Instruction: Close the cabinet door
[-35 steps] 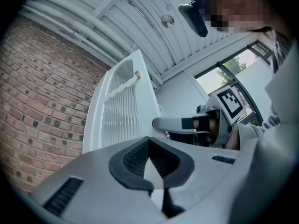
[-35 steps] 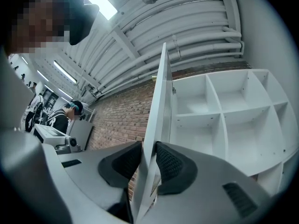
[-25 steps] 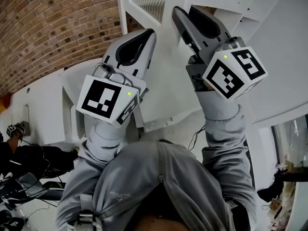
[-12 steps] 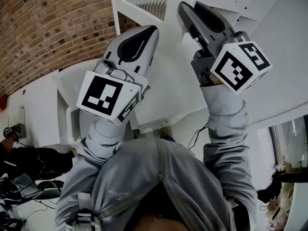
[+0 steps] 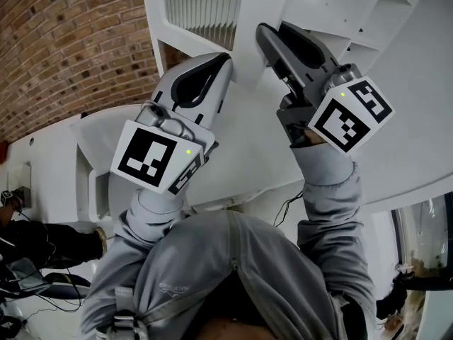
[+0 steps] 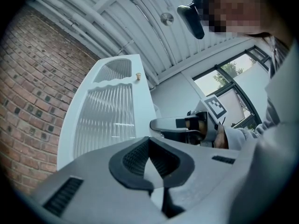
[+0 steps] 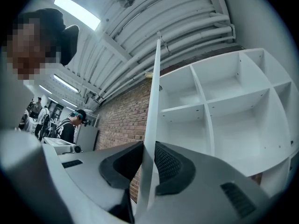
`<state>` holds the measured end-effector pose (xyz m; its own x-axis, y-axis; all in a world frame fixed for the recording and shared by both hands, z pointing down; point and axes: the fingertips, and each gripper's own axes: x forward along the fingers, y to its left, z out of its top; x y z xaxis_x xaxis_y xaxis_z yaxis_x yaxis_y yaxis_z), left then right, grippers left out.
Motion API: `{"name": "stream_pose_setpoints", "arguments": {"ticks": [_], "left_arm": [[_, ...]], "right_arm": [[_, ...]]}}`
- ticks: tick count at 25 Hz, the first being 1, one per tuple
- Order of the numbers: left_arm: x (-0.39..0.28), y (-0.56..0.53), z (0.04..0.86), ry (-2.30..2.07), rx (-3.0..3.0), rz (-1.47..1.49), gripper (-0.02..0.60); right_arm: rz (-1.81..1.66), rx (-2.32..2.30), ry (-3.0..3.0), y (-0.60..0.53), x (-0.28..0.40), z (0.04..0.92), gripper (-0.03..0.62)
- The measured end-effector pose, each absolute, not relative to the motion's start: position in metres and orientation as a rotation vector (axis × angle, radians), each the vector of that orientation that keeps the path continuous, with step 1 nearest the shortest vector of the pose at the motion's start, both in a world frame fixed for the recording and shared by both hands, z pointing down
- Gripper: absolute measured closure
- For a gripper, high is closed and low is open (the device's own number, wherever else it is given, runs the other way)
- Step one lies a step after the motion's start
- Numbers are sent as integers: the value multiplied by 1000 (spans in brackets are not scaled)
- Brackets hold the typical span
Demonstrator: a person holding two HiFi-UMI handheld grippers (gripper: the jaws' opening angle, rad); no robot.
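Observation:
The white cabinet door [image 5: 202, 6] has a ribbed glass panel and stands ajar in front of the open shelves [image 7: 224, 111]. My right gripper [image 5: 263, 32] grips the door's free edge. In the right gripper view the thin edge [image 7: 152, 125] runs up between the pads, and the jaws [image 7: 148, 150] have just been closing on it. My left gripper [image 5: 225, 59] is shut with nothing in it, close beside the door's face on the left. In the left gripper view the ribbed panel [image 6: 107, 120] fills the left, with a small brass knob [image 6: 138, 76] near its top.
A red brick wall [image 5: 64, 41] runs along the left of the cabinet. White cabinet compartments [image 5: 368, 13] lie behind the right gripper. People stand by a desk [image 7: 70, 125] far off to the left. Cables and gear [image 5: 21, 275] lie on the floor.
The door has swung, and more of its ribbed panel now shows at the top of the head view. Both grippers have travelled along with it.

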<state>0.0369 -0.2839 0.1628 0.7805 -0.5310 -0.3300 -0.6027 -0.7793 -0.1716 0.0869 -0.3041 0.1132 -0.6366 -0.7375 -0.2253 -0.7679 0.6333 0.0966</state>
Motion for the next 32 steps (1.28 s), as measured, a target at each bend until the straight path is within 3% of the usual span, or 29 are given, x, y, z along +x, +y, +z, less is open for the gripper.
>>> {"name": "stream_pose_setpoints", "arguments": {"ticks": [32], "left_arm": [[109,-394,177,1058,-2696,260,578]], "right_arm": [[159,-950,2758,-412,157,109,494]]}}
